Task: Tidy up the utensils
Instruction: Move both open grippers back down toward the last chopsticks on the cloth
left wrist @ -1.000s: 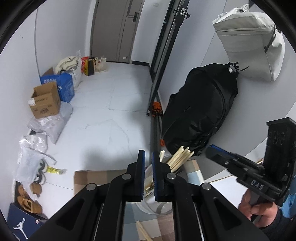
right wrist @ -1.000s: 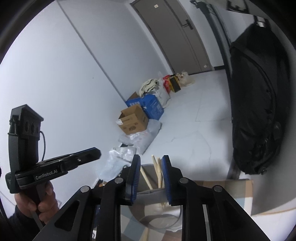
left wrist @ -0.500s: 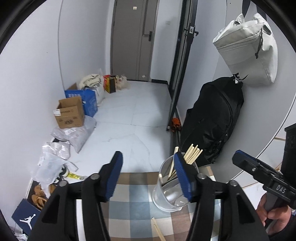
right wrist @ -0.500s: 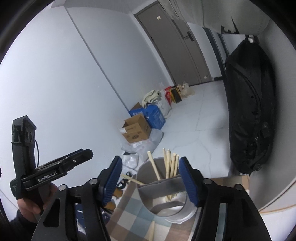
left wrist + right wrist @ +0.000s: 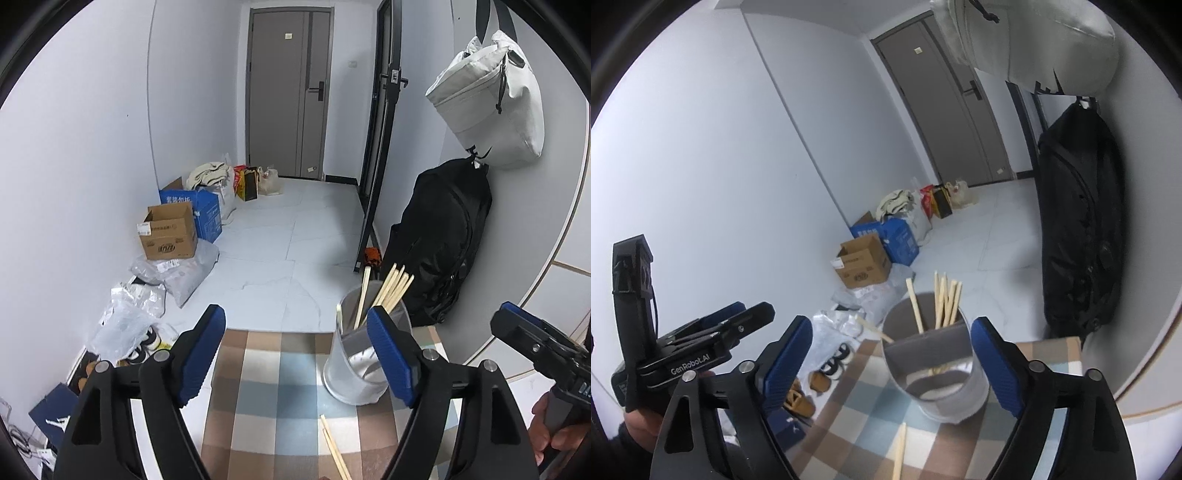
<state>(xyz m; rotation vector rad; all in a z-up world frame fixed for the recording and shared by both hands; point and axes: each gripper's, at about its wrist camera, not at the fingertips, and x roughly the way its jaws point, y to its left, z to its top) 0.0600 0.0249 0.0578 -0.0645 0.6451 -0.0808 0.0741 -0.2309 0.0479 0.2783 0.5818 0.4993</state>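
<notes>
A shiny metal utensil holder [image 5: 354, 373] [image 5: 938, 384] stands near the far edge of a checkered tablecloth [image 5: 273, 402] [image 5: 857, 428], with several wooden chopsticks [image 5: 389, 290] [image 5: 945, 299] upright in it. One loose chopstick [image 5: 334, 452] [image 5: 898, 456] lies on the cloth in front of it. My left gripper [image 5: 297, 356] hangs above the cloth, its jaws still opening, nothing between them; its right finger overlaps the holder. My right gripper [image 5: 892, 360] is also opening, its jaws to either side of the holder and apart from it.
The table's far edge drops to a white tiled floor. Cardboard boxes [image 5: 170, 232], plastic bags [image 5: 147, 291] and shoes [image 5: 801, 391] line the left wall. A black backpack [image 5: 439, 240] and a pale bag [image 5: 487, 107] hang on the right wall. A person's hand holds each gripper.
Both grippers went from nearly shut to wide open and drew back from the holder, so more of the checkered cloth and the loose chopstick came into view.
</notes>
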